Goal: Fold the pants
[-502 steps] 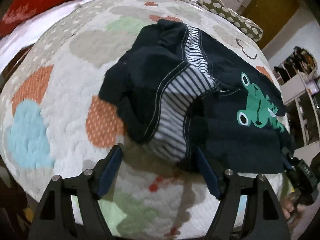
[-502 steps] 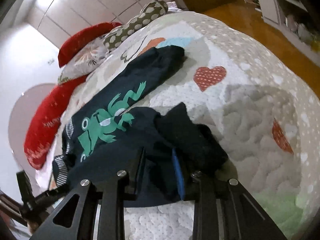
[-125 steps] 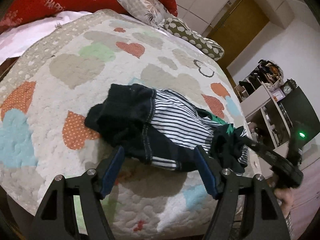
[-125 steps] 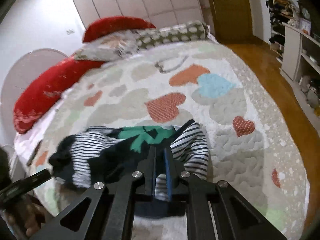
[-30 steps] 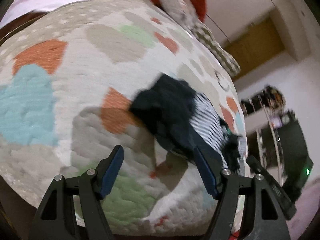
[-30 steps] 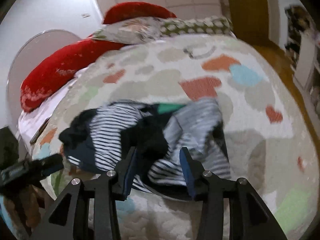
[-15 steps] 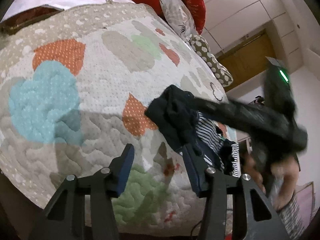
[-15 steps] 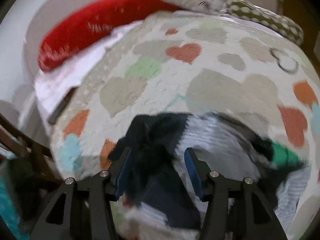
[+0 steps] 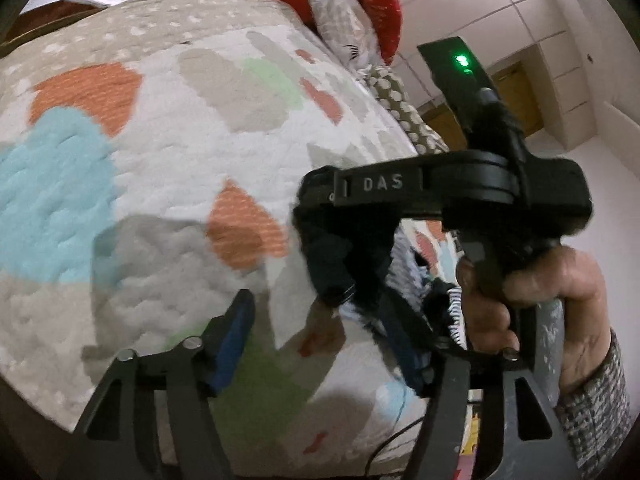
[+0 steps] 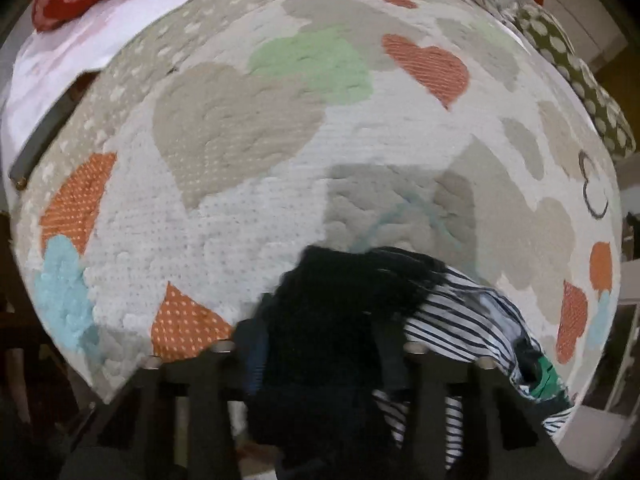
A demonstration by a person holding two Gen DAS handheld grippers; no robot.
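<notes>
One quilt (image 10: pixel 256 208) with pastel and orange hearts, filling most of both views, its curved near edge running along the lower left of the right wrist view; wide bare stretch across the upper and left parts. Three pillows at the upper right of the left wrist view: one red pillow (image 9: pixel 376 4), one grey patterned pillow (image 9: pixel 340 20), one olive spotted pillow (image 9: pixel 404 108). One pair of pants (image 10: pixel 340 320), dark navy with a striped lining and a green print, bunched at the lower centre and lower right of the right wrist view, close to the quilt's near edge. Two tongs. Right gripper (image 10: pixel 320 352), just closing further, pointing down with the dark cloth between its jaws, pads seemingly pressed on the bunch. Left gripper (image 9: pixel 320 344), just widened, spread open over the quilt at the bottom of its view, nothing between the fingers. One hand (image 9: pixel 532 296) at right on the right gripper's handle, a checked sleeve (image 9: pixel 592 400) at the wrist.
</notes>
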